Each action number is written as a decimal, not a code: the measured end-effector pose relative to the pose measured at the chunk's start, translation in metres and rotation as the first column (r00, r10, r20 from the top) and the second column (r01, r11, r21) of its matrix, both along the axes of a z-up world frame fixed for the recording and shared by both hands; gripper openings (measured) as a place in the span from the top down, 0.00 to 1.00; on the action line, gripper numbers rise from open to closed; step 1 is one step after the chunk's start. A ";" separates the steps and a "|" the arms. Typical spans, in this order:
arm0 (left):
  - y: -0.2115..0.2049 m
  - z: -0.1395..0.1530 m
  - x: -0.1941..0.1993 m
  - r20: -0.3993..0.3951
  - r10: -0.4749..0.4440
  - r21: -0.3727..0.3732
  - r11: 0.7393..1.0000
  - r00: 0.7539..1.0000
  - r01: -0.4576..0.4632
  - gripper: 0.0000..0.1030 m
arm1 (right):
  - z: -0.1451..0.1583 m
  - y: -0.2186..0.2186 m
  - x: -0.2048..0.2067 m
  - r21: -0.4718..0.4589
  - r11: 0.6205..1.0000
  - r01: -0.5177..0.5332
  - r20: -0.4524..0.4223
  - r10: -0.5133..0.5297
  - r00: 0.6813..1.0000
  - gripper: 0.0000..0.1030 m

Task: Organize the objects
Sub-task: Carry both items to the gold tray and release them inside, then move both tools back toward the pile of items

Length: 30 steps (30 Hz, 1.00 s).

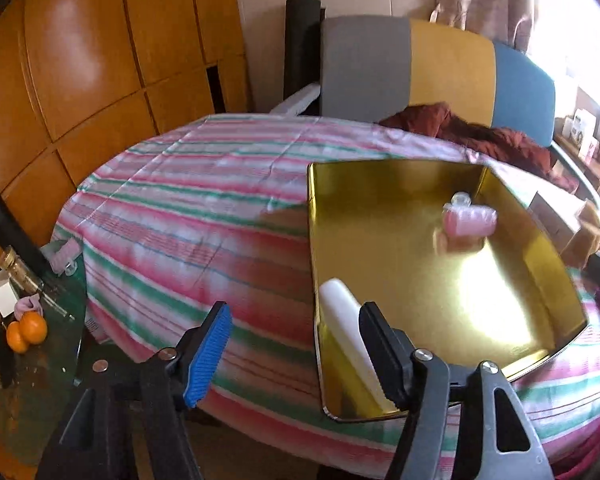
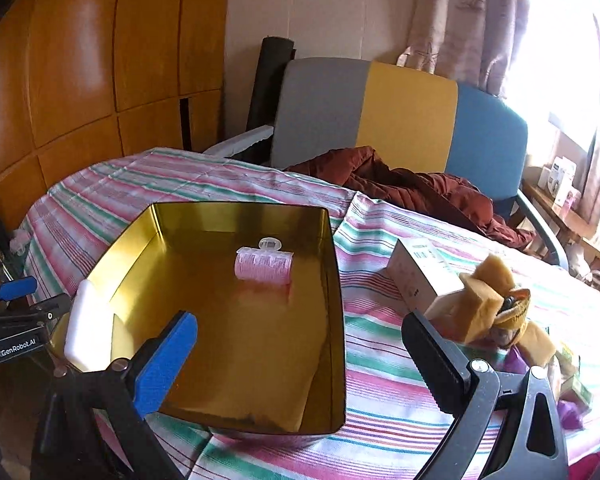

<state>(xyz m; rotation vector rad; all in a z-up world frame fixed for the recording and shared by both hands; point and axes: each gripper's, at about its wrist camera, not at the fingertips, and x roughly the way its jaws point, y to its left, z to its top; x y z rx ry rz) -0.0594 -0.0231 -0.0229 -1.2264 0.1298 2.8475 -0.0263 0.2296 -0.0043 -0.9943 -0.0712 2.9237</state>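
Observation:
A gold metal tin (image 1: pixel 380 184) (image 2: pixel 336 320) stands open on the striped tablecloth (image 1: pixel 204 216) (image 2: pixel 380 360). A pink hair roller (image 1: pixel 470 220) (image 2: pixel 264 266) with a clear clip lies inside it. A white tube (image 1: pixel 350 328) (image 2: pixel 88 326) leans on the tin's near-left wall. My left gripper (image 1: pixel 296 354) is open and empty, just left of the tin's near corner; it shows at the left edge of the right wrist view (image 2: pixel 20 304). My right gripper (image 2: pixel 300 356) is open and empty above the tin's near right side.
A white carton (image 2: pixel 420 276) and a yellow-brown plush toy (image 2: pixel 496 304) lie right of the tin, with small items (image 2: pixel 576 392) beyond. A dark red jacket (image 2: pixel 412 188) lies on a sofa behind. A glass side table (image 1: pixel 44 320) with oranges (image 1: pixel 26 332) is at the left.

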 end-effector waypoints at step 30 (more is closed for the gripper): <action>0.081 0.021 0.022 0.015 -0.289 0.140 0.948 0.957 0.284 0.19 | -0.012 0.115 0.028 -0.083 0.965 0.248 0.061 -0.244 0.968 0.00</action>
